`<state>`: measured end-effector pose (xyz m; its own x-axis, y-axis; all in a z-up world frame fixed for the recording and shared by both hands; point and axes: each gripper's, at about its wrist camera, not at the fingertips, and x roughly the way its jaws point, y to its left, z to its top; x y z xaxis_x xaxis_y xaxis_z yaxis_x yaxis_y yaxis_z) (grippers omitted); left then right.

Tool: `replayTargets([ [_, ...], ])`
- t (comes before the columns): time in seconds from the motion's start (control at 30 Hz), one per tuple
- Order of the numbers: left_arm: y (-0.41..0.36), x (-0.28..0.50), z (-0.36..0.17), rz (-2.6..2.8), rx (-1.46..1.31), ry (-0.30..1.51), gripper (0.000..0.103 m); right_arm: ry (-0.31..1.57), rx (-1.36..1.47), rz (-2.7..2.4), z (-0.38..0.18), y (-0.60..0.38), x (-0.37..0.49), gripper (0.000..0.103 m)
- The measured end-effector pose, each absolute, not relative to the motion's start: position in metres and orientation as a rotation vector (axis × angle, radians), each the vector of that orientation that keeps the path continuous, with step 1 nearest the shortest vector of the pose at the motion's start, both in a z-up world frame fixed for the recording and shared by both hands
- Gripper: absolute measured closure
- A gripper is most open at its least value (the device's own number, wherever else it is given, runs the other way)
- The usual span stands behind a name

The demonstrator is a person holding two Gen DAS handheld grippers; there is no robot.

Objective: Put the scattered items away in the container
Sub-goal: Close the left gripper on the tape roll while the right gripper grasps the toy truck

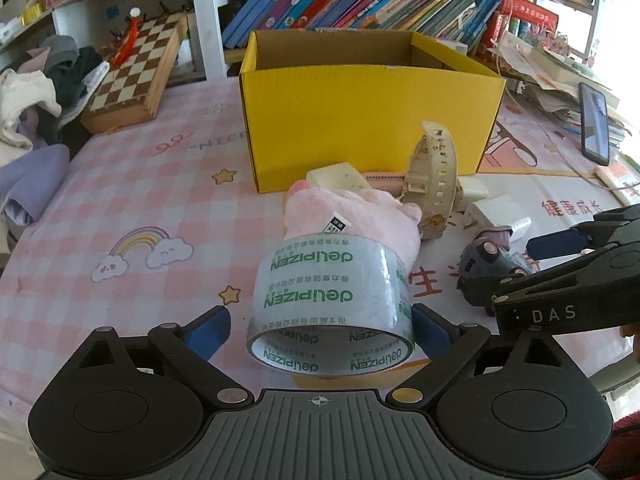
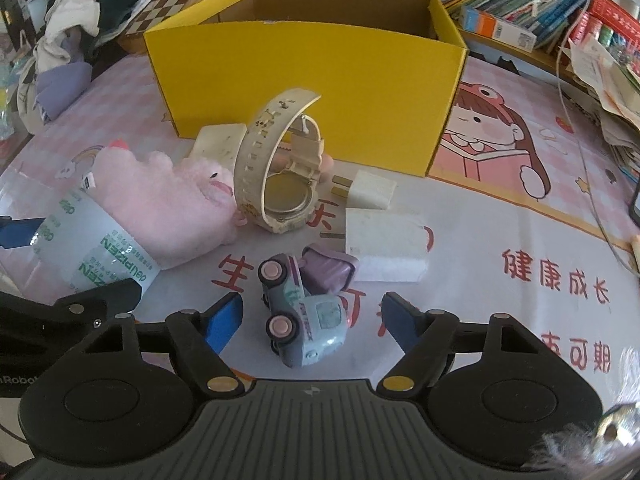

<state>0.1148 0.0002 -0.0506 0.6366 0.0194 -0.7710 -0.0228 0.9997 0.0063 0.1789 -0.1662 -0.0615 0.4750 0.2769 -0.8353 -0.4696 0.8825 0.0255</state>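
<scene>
Nothing in the box (image 1: 372,120) yet, everything still on the table (image 1: 132,200): left tongs (image 1: 320,328) wide around tape (image 1: 332,300), right tongs (image 2: 312,320) wide around toy car (image 2: 304,312), neither gripped.

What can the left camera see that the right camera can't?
Only the left camera shows the rainbow picture clearly, and the tape roll's open ring between the left claw's fingers.

Only the right camera shows the cartoon girl picture whole and the round watch back, with the toy car between the right claw's open fingers.

Both show the yellow box, pink plush toy, and white plugs.
</scene>
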Motion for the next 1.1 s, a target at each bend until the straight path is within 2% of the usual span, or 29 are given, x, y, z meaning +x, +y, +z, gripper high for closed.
replayTargets([
  [0.07,-0.001,0.116,-0.052,0.020,0.004,0.882,0.009,0.979,-0.226,0.466,-0.063,-0.165,0.180,0.034],
  [0.17,-0.002,0.117,-0.054,0.005,0.005,0.882,0.017,0.988,-0.226,0.473,-0.065,-0.165,0.182,0.047],
  [0.23,-0.003,0.116,-0.054,-0.002,0.005,0.881,0.018,0.993,-0.220,0.477,-0.065,-0.166,0.183,0.059],
  [0.27,-0.003,0.116,-0.054,-0.002,0.003,0.880,0.018,0.994,-0.218,0.479,-0.065,-0.167,0.183,0.061],
  [1.1,0.003,0.092,-0.042,-0.051,-0.012,0.849,0.019,0.937,-0.176,0.482,-0.050,-0.169,0.152,0.061],
])
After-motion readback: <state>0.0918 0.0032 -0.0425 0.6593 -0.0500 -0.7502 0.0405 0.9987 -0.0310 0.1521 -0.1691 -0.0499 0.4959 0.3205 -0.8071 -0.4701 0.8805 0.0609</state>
